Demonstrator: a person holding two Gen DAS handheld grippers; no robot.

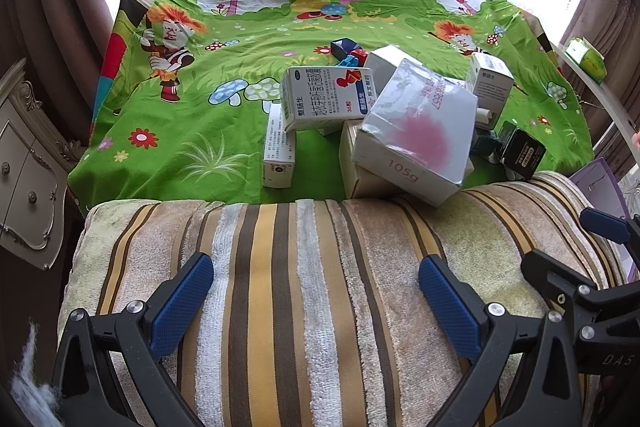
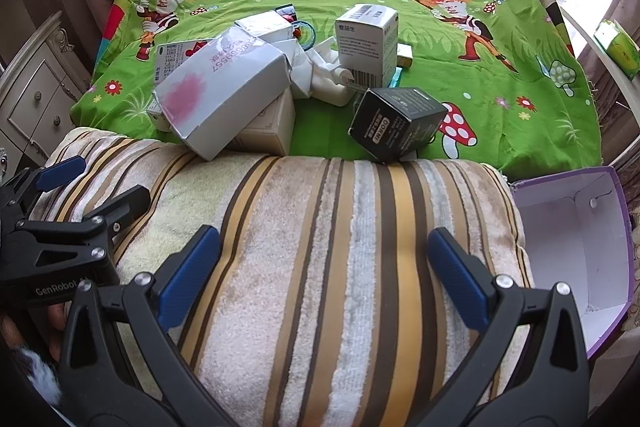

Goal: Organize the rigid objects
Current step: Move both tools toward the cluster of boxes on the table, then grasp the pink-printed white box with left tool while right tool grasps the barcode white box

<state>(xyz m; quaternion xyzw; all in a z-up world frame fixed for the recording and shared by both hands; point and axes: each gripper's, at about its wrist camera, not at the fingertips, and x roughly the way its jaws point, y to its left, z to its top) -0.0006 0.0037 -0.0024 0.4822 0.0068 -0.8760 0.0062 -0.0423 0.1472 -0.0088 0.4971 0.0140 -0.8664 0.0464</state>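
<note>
A pile of boxes lies on the green cartoon cloth (image 1: 192,131). A large white box with a pink blotch (image 1: 416,131) (image 2: 224,95) leans on a cream box (image 2: 268,129). A white medicine box with red and blue print (image 1: 326,97) lies beside it. A black box (image 2: 396,125) (image 1: 520,147) rests at the towel's far edge. A white barcode box (image 2: 366,41) stands upright behind. My left gripper (image 1: 316,291) is open and empty over the striped towel (image 1: 300,287). My right gripper (image 2: 324,263) is open and empty over the same towel (image 2: 320,247).
An open purple box with a white inside (image 2: 572,247) sits to the right of the towel. A cream cabinet (image 1: 28,187) stands at the left. A green packet (image 2: 616,43) lies on a white ledge at the right. Curtains and a bright window are behind.
</note>
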